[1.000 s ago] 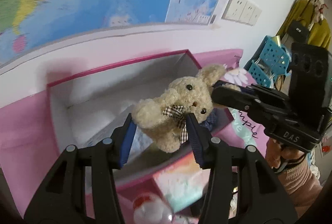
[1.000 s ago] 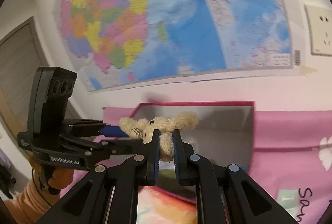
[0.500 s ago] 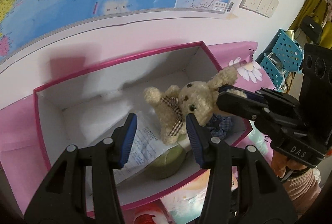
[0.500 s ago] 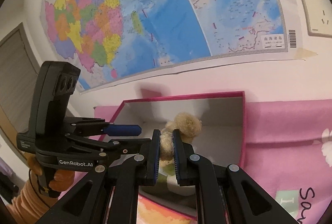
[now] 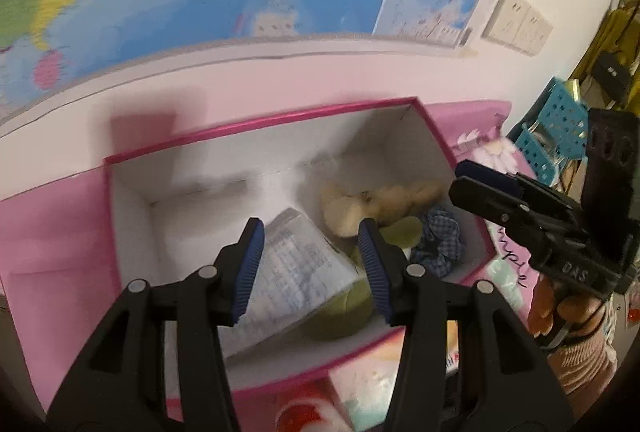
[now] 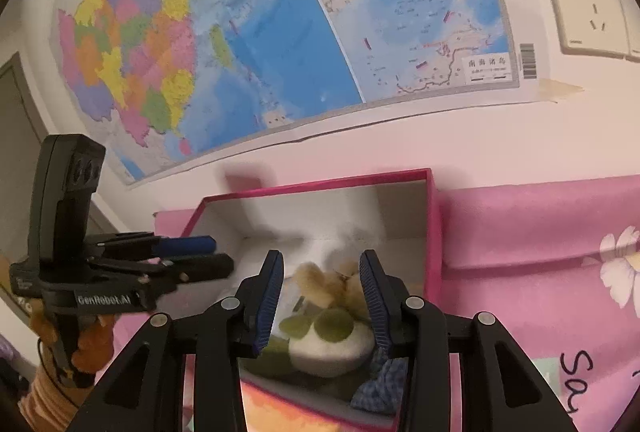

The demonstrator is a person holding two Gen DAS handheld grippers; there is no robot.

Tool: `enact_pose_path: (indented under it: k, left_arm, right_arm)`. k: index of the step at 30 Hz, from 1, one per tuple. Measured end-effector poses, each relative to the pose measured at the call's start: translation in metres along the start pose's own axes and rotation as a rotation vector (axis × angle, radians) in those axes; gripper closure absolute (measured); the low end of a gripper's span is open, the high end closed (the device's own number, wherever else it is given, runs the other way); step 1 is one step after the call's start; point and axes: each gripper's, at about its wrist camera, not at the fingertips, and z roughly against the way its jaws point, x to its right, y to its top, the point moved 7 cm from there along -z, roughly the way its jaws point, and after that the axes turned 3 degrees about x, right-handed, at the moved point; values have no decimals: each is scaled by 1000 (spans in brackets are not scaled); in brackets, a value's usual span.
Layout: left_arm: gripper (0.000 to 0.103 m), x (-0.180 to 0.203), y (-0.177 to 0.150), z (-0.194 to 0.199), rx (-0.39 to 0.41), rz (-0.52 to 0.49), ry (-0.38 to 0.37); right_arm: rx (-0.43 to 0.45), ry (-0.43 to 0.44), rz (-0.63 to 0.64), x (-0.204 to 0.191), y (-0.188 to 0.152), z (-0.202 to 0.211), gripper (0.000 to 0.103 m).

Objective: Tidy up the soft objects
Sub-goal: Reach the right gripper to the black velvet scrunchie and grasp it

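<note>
On the left, the left gripper [image 5: 311, 268] hangs over the near edge of the pink box [image 5: 256, 119], its blue-padded fingers [image 5: 249, 264] spread wide with nothing between them. Below it, inside the box's white interior, a printed paper sheet [image 5: 296, 272] lies slanted across the floor, its right edge resting over a green plush [image 5: 344, 316]. Further right and toward the far wall of the box, the teddy bear [image 5: 376, 205] lies down among the other soft things, blurred, touching the green plush and just beside a blue checked cloth [image 5: 438, 248] in the box's right corner. From the right wrist view the bear [image 6: 328, 284] sits behind a white and green plush [image 6: 328, 340], framed by the right gripper [image 6: 322, 296], whose fingers [image 6: 269, 296] are likewise parted wide and holding nothing, clear of the bear. The box stands on a pink cloth [image 6: 540, 232] against the wall, under a map [image 6: 280, 11].
</note>
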Motion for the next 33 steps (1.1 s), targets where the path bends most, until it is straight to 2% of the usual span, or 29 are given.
enact_pose_path:
  k: [5, 8, 13, 16, 18, 23, 25, 31, 33]
  left_arm:
    - [51, 4, -18, 51, 106, -24, -45]
    - [45, 15, -35, 84, 168, -56, -71]
    - [45, 34, -74, 110, 209, -93, -117]
    - [45, 46, -100, 110, 185, -116, -162]
    - [45, 53, -120, 101, 142, -114, -203]
    - [45, 69, -160, 70, 33, -118, -225]
    - [45, 73, -172, 54, -7, -131, -194]
    - [45, 83, -182, 24, -82, -141, -196]
    - [45, 87, -182, 16, -104, -136, -219]
  right_arm:
    - [15, 88, 49, -25, -10, 37, 62]
    - [15, 144, 89, -44, -23, 63, 62]
    - [-45, 177, 168, -64, -64, 90, 60]
    - [-109, 145, 212, -63, -97, 94, 59]
    - [-144, 127, 224, -61, -113, 91, 58]
    - [-222, 66, 243, -48, -147, 75, 56]
    - [-242, 71, 239, -47, -155, 70, 56]
    - [-252, 65, 267, -49, -165, 61, 56]
    - [-245, 59, 287, -49, -167, 60, 62]
